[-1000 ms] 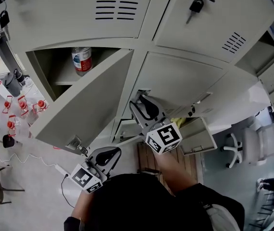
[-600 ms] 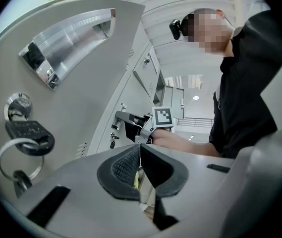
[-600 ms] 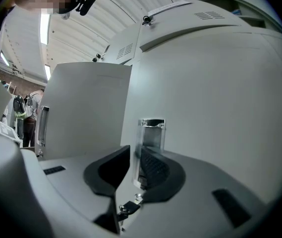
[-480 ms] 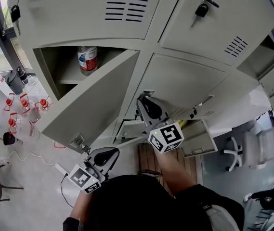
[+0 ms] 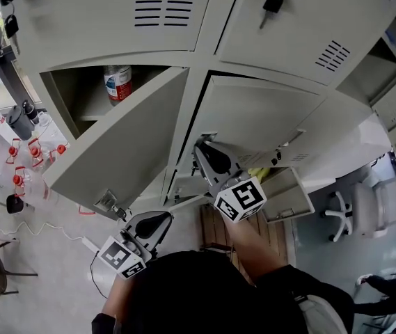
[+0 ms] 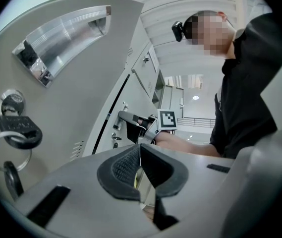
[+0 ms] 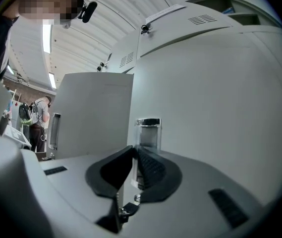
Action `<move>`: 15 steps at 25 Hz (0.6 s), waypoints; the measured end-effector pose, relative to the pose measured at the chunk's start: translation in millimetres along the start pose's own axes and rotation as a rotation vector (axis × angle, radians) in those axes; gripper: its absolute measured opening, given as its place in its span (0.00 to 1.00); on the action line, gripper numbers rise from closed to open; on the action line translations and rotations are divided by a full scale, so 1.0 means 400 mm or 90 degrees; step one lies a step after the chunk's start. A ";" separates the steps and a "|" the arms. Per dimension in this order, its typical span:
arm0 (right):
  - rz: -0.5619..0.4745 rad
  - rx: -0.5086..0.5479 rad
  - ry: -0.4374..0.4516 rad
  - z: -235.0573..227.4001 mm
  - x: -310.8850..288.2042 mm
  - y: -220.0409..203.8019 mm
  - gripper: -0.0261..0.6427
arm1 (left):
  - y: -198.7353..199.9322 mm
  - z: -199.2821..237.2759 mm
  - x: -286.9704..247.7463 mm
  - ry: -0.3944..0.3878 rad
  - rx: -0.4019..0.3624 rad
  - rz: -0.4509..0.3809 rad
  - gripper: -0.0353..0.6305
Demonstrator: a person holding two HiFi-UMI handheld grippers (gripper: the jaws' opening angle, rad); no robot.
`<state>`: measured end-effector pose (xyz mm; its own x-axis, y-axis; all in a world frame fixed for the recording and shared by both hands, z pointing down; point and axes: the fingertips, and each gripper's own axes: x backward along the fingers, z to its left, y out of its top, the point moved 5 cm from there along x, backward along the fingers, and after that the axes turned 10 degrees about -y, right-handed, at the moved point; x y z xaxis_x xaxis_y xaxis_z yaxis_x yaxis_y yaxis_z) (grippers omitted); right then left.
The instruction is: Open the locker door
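The grey locker door (image 5: pixel 267 124) at the middle right has a thin dark gap along its top edge. My right gripper (image 5: pixel 202 150) is at this door's left edge, and its jaws are closing with the thin edge pinched between the pads (image 7: pixel 150 165). The door's metal handle recess (image 7: pixel 148 130) lies just beyond the right gripper (image 7: pixel 135 157). My left gripper (image 5: pixel 161 221) hangs lower left, shut and holding nothing. It sits below the neighbouring door (image 5: pixel 121 145), which stands wide open. The left gripper view shows the left gripper (image 6: pixel 140 155), that door's key (image 6: pixel 17 128) and the right gripper (image 6: pixel 131 120).
A bottle (image 5: pixel 117 82) stands inside the open left locker. A lower locker door (image 5: pixel 288 193) hangs open at the right, beside an office chair (image 5: pixel 371 211). Small red-capped bottles (image 5: pixel 27 165) sit at the far left. A key (image 5: pixel 271 2) hangs from the upper right locker.
The right gripper's jaws have come together on the door's left edge, and a dark gap now shows along the door's top. The left gripper has stayed in place.
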<state>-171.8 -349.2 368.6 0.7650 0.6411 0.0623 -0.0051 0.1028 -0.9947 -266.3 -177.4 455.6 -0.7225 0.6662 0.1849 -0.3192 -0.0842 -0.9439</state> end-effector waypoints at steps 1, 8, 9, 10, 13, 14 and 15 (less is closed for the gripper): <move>-0.002 -0.001 0.004 0.002 0.005 0.000 0.11 | -0.001 -0.003 -0.002 -0.001 0.001 0.000 0.08; -0.015 -0.007 0.037 0.010 0.044 0.002 0.11 | -0.004 -0.024 -0.012 0.001 -0.002 0.004 0.08; -0.016 -0.004 0.041 0.011 0.051 0.002 0.11 | -0.005 -0.027 -0.013 0.001 -0.003 0.005 0.08; -0.017 -0.001 0.045 0.013 0.058 0.002 0.11 | -0.006 -0.030 -0.014 0.002 -0.004 0.006 0.08; -0.021 -0.003 0.060 0.016 0.078 0.003 0.11 | -0.007 -0.039 -0.018 0.006 -0.007 0.006 0.08; -0.023 -0.008 0.066 0.016 0.085 0.003 0.11 | -0.007 -0.042 -0.020 0.007 -0.009 0.006 0.08; -0.025 -0.013 0.074 0.016 0.091 0.003 0.11 | -0.008 -0.046 -0.023 0.008 -0.010 0.007 0.08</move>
<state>-148.0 -320.7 370.3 0.8335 0.5447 0.0931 0.0394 0.1096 -0.9932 -247.5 -169.6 452.0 -0.7182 0.6743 0.1717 -0.3022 -0.0799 -0.9499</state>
